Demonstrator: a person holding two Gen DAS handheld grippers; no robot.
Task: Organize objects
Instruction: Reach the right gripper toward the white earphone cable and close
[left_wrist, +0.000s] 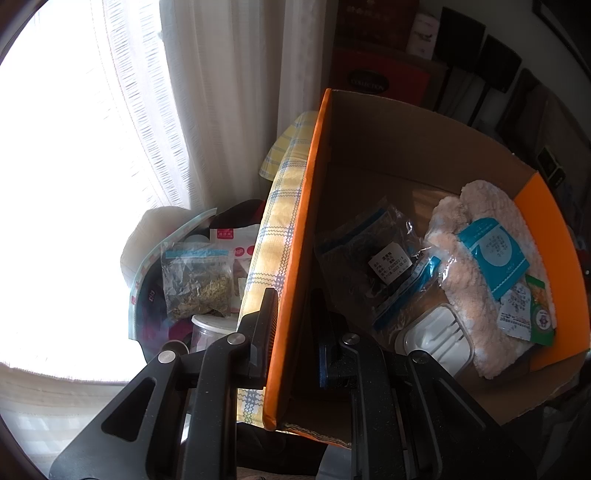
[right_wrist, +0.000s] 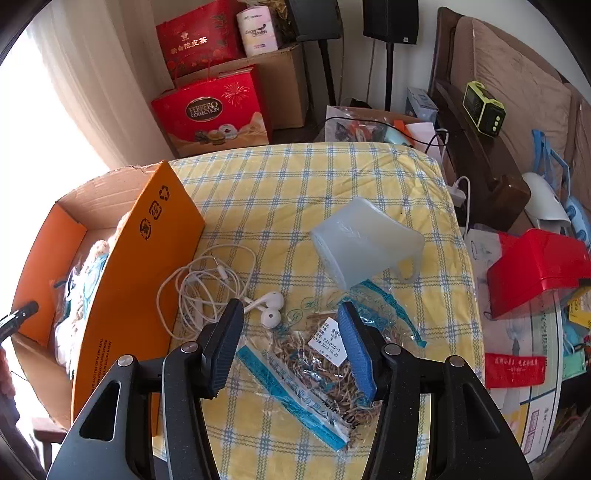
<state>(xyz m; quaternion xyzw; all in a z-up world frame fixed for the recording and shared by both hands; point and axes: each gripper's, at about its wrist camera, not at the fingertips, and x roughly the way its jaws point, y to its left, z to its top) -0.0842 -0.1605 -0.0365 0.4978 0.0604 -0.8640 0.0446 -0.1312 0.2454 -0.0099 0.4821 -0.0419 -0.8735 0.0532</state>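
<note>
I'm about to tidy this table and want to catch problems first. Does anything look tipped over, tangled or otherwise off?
Yes. The translucent pale-blue plastic cup lies tipped on its side on the yellow checked tablecloth, handle against the cloth. Beside the orange cardboard box, the white wired earphones sprawl in a loose tangle.

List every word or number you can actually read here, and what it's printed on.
"FERRERO COLLECTION": red gift box
"新会陈皮茶": red bag
"231025-1": label on herb bag
"COLLECTION": the same gift box in the left wrist view
Recycling sign: orange box
Orange box's small print, red banner, labels on packets in the box: too small or blurred.
</note>
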